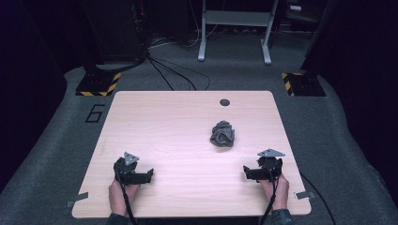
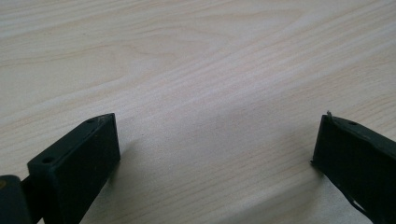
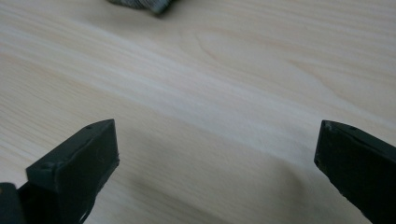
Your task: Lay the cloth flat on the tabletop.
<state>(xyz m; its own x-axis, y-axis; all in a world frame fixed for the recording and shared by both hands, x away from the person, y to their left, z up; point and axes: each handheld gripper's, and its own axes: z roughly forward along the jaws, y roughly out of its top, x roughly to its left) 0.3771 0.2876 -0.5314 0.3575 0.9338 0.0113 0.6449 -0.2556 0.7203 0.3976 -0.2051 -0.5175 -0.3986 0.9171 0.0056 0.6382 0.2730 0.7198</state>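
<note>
- While both hands are waiting at the near edge of the table, the crumpled grey cloth is sitting in a heap right of centre, well apart from either tool and nearer the right one.
- The left gripper is lying with its jaws spread wide, nothing but bare wood between them in its own view.
- The right gripper is gaping wide too and holding nothing; in its own view the edge of the cloth is just peeking in at the top.
- To my eye the cloth is looking soft and bunched, so a pinch may be catching only one loose fold, and the rest may be dragging or slipping free as it is lifted.
- Coming in low, a jaw may be pushing the heap along the smooth wood rather than closing around it.
- The dark round hole beyond the cloth is looking like a spot where a shoved corner could be snagging.
- The left hand is reaching from farther off, so I think the two tools may be crowding each other over the heap.
</note>
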